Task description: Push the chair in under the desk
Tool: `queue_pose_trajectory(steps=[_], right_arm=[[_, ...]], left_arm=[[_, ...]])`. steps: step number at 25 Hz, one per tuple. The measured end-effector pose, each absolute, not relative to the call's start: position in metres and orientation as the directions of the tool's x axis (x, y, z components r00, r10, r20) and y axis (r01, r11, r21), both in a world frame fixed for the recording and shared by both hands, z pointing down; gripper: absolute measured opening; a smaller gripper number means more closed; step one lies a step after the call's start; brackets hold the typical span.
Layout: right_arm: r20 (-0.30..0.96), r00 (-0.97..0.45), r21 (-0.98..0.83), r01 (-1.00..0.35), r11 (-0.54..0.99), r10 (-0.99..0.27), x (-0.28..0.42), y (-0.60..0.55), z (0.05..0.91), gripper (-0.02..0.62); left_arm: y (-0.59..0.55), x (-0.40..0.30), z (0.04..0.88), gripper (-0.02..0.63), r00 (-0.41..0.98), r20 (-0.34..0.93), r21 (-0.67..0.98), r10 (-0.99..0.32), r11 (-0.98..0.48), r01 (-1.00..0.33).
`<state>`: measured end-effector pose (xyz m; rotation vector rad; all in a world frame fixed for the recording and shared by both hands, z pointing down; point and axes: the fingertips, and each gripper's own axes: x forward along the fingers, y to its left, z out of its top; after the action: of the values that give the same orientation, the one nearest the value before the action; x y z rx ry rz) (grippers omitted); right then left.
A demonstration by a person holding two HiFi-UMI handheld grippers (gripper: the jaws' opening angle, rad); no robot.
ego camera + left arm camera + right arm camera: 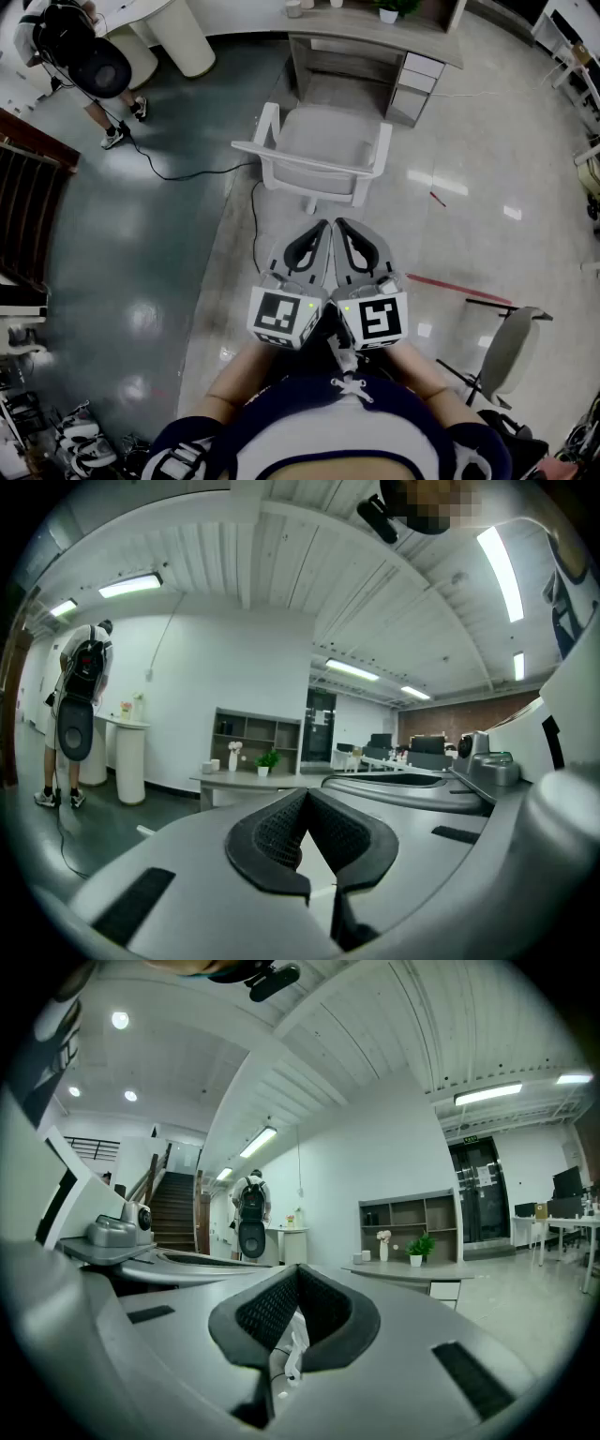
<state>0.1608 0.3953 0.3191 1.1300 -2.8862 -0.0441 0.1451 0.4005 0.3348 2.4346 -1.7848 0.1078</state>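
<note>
Your left claw (pixel 322 230) and right claw (pixel 340 228) are both closed and empty. An off-centre push could swing the chair (pixel 323 148) against the drawers (pixel 419 80) under the worktop (pixel 375 42).

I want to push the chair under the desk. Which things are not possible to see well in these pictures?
- Base of the chair: head view, hidden under its own seat.
- The chair itself, both gripper views: the shut left gripper and right gripper block nearly all of it.
- Top of the desk: head view, cut off by the upper edge; the things beside the plant are too small in the gripper views.
</note>
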Motion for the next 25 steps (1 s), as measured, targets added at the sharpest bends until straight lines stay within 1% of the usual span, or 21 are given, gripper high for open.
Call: queue_pose_trajectory(steps=[7,13,18,25], right_arm=[[0.042,-0.742,0.069,-0.666,0.743,-0.669,0.162,0.393,0.326,0.009],[0.045,-0.744,0.077,-0.663,0.745,-0.667,0.162,0.381,0.332,0.009],[0.064,-0.751,0.104,-0.650,0.753,-0.658,0.149,0.362,0.339,0.009],[0.100,-0.737,0.080,-0.663,0.744,-0.668,0.123,0.327,0.353,0.009]], left_arm=[[0.398,0.147,0.340,0.008,0.291,0.123,0.087,-0.949,-0.281,-0.956],[0.386,0.148,0.349,0.008,0.308,0.138,0.100,-0.941,-0.296,-0.950],[0.366,0.134,0.355,0.008,0.316,0.151,0.119,-0.937,-0.300,-0.946],[0.330,0.109,0.368,0.008,0.353,0.189,0.129,-0.916,-0.333,-0.934]])
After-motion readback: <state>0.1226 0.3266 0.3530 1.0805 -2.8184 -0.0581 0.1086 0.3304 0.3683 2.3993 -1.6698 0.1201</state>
